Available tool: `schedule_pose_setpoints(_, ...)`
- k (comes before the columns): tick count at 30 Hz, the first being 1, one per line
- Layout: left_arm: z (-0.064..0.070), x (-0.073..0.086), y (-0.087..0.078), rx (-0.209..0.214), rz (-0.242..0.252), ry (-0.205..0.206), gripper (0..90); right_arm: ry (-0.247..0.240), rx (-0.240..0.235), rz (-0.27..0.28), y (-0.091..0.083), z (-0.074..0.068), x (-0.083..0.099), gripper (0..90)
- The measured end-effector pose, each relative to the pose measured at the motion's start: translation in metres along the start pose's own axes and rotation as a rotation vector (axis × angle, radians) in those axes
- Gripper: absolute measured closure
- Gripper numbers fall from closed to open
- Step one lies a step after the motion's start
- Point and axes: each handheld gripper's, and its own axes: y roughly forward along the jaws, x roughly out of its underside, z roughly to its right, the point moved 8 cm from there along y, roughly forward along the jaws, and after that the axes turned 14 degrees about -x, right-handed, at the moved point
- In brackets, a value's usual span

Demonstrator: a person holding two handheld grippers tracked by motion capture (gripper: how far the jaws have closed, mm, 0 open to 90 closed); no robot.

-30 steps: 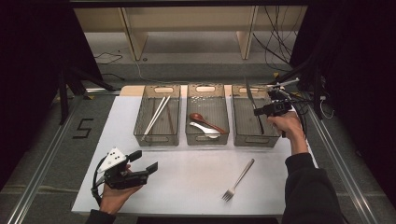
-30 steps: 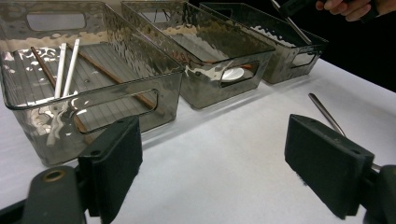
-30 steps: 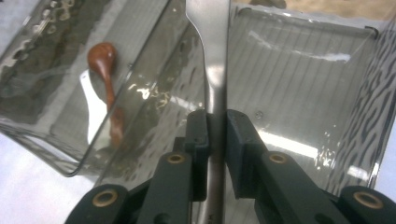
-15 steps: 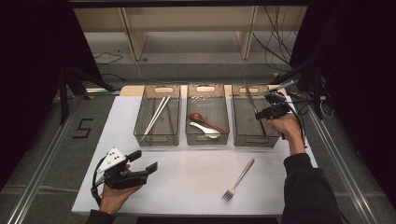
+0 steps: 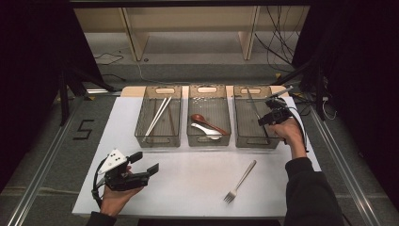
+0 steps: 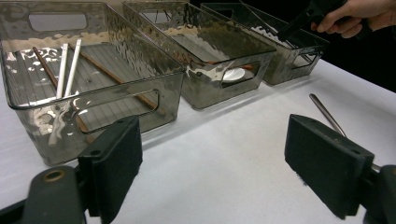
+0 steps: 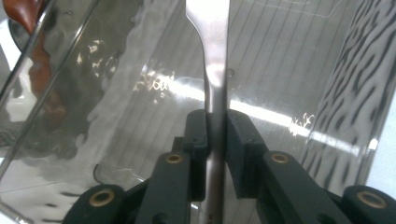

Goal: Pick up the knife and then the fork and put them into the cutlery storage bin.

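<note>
My right gripper (image 7: 215, 126) is shut on the flat handle of a metal utensil (image 7: 215, 56), which points down into the right clear bin (image 5: 254, 143). That gripper (image 5: 264, 118) hovers at the bin's right wall. It also shows far off in the left gripper view (image 6: 303, 21). My left gripper (image 5: 145, 162) rests low at the table's front left, jaws wide apart and holding nothing (image 6: 219, 158). A metal fork (image 5: 241, 181) lies on the white table surface in front of the right bin, seen too as a thin handle (image 6: 324, 114).
Three clear bins stand in a row. The left bin (image 5: 157, 141) holds chopsticks (image 5: 157, 113). The middle bin (image 5: 208, 141) holds a brown spoon (image 5: 207, 121) and a white spoon (image 5: 207, 131). Cables trail behind the table at the right.
My right gripper has sunk a little toward the right bin with the utensil in it. The left gripper and the fork have stayed put.
</note>
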Motion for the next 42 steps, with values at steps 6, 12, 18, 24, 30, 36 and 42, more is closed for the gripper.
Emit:
schedule_pose_setpoints(6,0.0,0.0,0.0,-0.001,0.003,-0.007,18.8,-0.004,-0.025,0.031,-0.005,-0.006,-0.004,70.5)
schedule_pose_setpoints(12,0.0,0.0,0.0,0.0,0.0,0.002,18.8,-0.065,-0.058,0.077,-0.02,-0.02,-0.005,63.5)
schedule_pose_setpoints(18,0.0,0.0,0.0,-0.001,-0.001,0.002,18.8,-0.149,-0.103,0.121,-0.035,-0.046,-0.002,53.4)
schedule_pose_setpoints(24,0.0,0.0,0.0,-0.001,-0.001,0.0,18.8,-0.231,-0.139,0.147,-0.043,-0.074,0.009,45.9)
schedule_pose_setpoints(30,0.001,0.0,0.0,-0.003,0.0,-0.001,18.8,-0.289,-0.19,0.156,-0.046,-0.1,0.029,42.6)
schedule_pose_setpoints(36,0.001,0.001,0.0,-0.002,-0.003,0.0,18.8,-0.322,-0.219,0.154,-0.043,-0.116,0.05,39.8)
schedule_pose_setpoints(42,0.001,0.001,0.0,-0.002,-0.003,0.001,18.8,-0.336,-0.242,0.125,-0.031,-0.124,0.072,37.7)
